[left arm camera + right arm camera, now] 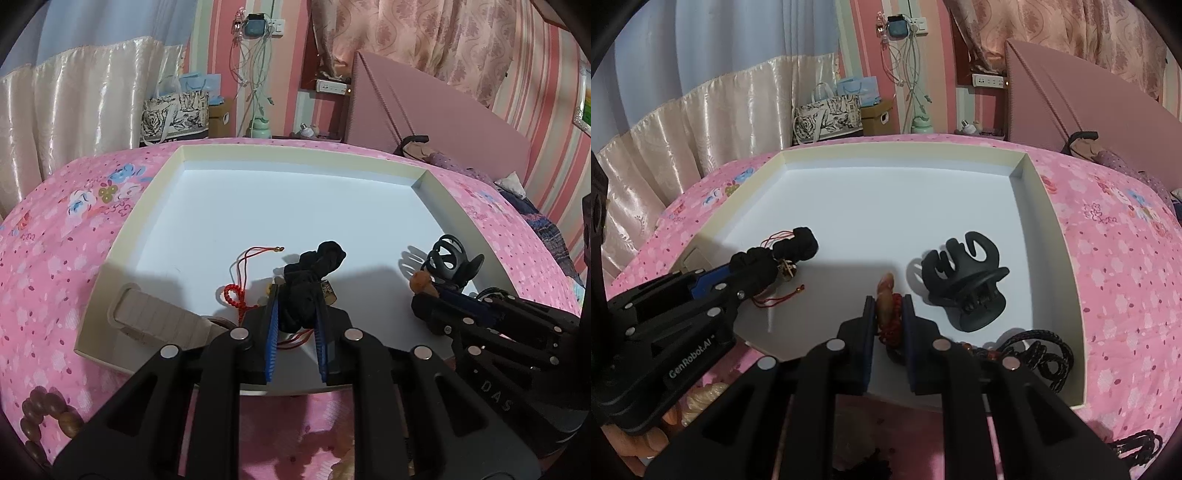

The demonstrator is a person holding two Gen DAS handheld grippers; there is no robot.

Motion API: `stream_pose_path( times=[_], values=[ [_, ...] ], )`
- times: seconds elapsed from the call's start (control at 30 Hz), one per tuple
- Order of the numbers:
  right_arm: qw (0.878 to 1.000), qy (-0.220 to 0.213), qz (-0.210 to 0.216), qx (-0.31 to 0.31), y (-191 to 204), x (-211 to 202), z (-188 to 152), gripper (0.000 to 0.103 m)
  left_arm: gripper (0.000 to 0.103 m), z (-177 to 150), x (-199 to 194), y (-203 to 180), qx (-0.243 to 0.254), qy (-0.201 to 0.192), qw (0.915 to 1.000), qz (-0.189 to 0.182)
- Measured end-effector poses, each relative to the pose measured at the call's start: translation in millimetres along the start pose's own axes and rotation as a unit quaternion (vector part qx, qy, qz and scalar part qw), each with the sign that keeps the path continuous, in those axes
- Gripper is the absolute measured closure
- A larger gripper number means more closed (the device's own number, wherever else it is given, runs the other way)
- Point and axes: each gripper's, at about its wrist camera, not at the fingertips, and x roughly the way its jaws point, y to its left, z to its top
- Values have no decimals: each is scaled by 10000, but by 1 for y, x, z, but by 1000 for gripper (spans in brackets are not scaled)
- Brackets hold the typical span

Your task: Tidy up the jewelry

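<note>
Left gripper (pixel 295 325) was clamped on a black scrunchie (pixel 314 280), low over the near part of the white tray (pixel 122 229). A red cord bracelet (pixel 236 295) lay just off its left finger. Right gripper (pixel 889 325) pinched an amber pendant (pixel 884 299) with red beads (pixel 895 317). A black claw clip (pixel 964 284) sat just beyond its right finger; a black braided cord (pixel 1041 354) lay nearer, to the right.

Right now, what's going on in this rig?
A person is sorting jewelry into a white tray on a pink bedspread. The left tool is shut on a black scrunchie; the right tool is shut on a red beaded piece. A black claw clip lies in the tray.
</note>
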Motion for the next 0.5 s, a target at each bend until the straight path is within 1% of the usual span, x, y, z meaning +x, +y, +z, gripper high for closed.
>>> stream_pose_path(
  times=[0.17, 0.5],
  values=[
    [10000, 45, -73, 29, 0, 2, 0, 87, 84, 1, 5, 2, -49, 113, 9999, -1],
    [9999, 7, -119, 103, 1, 2, 0, 86, 82, 1, 4, 1, -41, 104, 9999, 49]
  ],
)
